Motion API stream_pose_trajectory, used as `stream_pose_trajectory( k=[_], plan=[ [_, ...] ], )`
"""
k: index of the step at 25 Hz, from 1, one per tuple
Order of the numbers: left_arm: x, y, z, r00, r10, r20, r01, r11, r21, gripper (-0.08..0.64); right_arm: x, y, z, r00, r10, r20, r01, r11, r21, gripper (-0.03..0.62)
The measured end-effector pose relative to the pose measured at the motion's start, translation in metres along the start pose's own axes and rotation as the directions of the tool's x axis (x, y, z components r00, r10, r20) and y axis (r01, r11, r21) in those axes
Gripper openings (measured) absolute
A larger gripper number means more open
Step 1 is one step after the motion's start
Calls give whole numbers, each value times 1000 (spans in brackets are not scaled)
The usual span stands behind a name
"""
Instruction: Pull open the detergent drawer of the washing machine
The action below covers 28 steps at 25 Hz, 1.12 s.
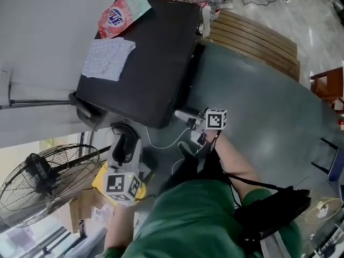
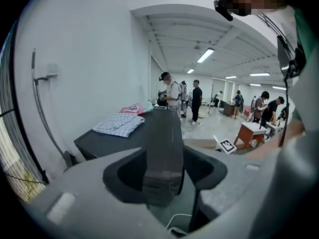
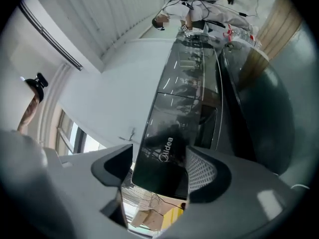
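One dark grey washing machine [image 1: 156,63], with one checked cloth [image 1: 107,58] and one red-pink packet [image 1: 115,16] on it. Your right gripper [image 1: 194,118] is at the machine's front corner, jaws clamped on the glossy black detergent drawer front [image 3: 167,158], whose free end shows between them. Your left gripper [image 1: 124,144] hangs low by the one round wire fan [image 1: 45,179], jaws together, holding nothing. The white wall [image 1: 37,36] hugs the machine's far side. There is open grey floor [image 1: 258,106] on your right.

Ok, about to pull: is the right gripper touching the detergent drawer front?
Touching. Right gripper view: the glossy drawer front sits between the jaws of the right gripper, its edge against the meshed pad.
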<state>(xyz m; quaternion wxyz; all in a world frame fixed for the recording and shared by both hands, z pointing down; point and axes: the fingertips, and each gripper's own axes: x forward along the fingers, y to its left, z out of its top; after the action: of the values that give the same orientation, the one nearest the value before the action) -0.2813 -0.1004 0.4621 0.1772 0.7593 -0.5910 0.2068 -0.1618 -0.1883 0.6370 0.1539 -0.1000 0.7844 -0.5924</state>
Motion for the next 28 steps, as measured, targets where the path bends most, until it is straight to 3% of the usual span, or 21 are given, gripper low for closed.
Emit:
stream_pose_trajectory(
  k=[6,13,18,28],
  plan=[
    [5,-3,-14,999,3,-37,-3,1000,-9,226,11,-21,1,996,76,41,-79,994,81,367],
    [-1,0,-30,998,10,-56,-12,1000,-24,226,25,-23,3,981,182,61,-188,977,97,371],
    [-12,8,-42,996,37,-78,-40,999,-31,225,32,-19,5,959,263,103,-276,949,152,370],
    [-15,4,-51,995,40,-87,-47,996,-77,221,33,-25,3,968,231,94,-243,960,142,347]
  ],
)
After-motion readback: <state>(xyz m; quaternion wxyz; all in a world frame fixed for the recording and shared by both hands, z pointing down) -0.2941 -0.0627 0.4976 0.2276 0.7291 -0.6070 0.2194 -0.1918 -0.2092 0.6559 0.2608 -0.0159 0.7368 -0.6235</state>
